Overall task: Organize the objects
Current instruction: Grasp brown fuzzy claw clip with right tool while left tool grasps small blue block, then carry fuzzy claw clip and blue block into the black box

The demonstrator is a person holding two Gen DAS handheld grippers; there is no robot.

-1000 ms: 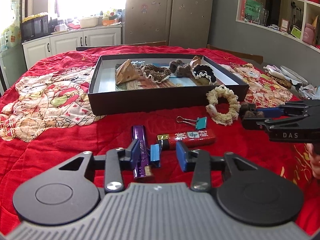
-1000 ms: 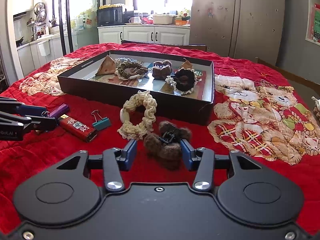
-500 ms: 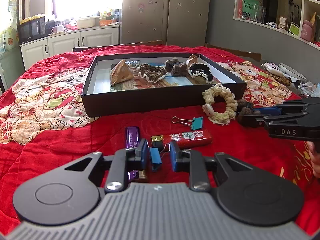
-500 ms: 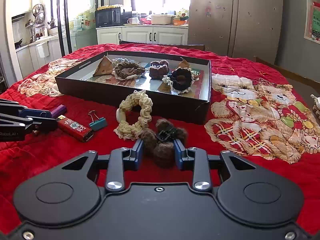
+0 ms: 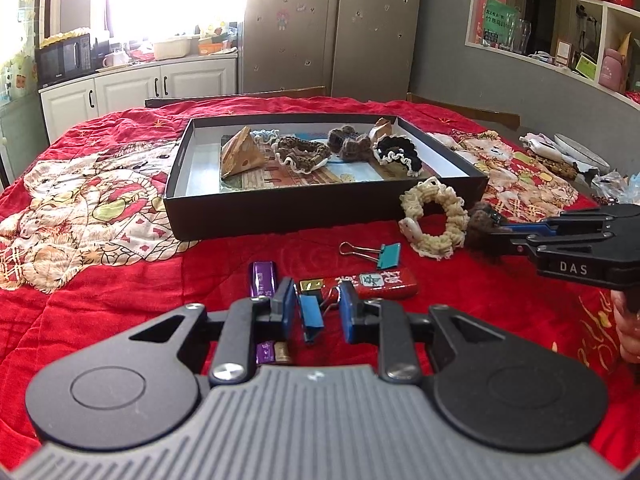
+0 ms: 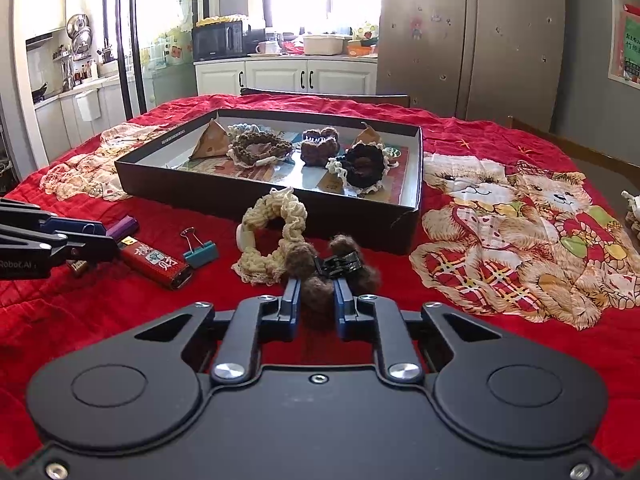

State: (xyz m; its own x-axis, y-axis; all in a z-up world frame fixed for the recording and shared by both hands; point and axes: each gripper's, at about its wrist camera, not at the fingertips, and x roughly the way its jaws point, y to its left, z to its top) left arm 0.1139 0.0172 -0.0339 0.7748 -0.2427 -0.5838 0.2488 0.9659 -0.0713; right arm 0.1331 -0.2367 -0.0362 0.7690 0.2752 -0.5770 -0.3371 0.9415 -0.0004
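Table: covered by a red quilt (image 6: pixel 460 132) printed with teddy bears.

Black box (image 6: pixel 256 194): shallow, open-topped, set toward the far middle of the table. Contents: a tan wedge-shaped piece (image 6: pixel 212 141) at its left end, a brown frilled scrunchie (image 6: pixel 260 148), a brown fuzzy hair claw (image 6: pixel 320 146), a black scrunchie with a white edge (image 6: pixel 364 166) toward its right end.

Cream scrunchie (image 6: pixel 272 236): on the quilt, touching or just short of the box's near wall, toward the near right corner of the box.

Brown fuzzy hair clip (image 6: pixel 332 264): on the quilt just beside the cream scrunchie, on the near side. Its black claw faces up.

Right gripper (image 6: pixel 316 306): jaws have just been closing; the blue pads now squeeze the nearest brown pompom of the brown fuzzy hair clip.

Teal binder clip (image 5: pixel 380 254): on the quilt left of the cream scrunchie, wire handles pointing left.

Red lighter (image 5: pixel 360 284): lying flat, just nearer than the teal binder clip.

Purple lighter (image 5: pixel 263 278): lying left of the red lighter, partly under the left finger (image 5: pixel 285 308).

Blue binder clip (image 5: pixel 311 318): standing between the left gripper's fingers, near the table's front edge.

Left gripper (image 5: pixel 316 312): jaws have just been closing and stand narrowly apart around the blue binder clip; a gap shows on either side of it, so the pads do not press on it.
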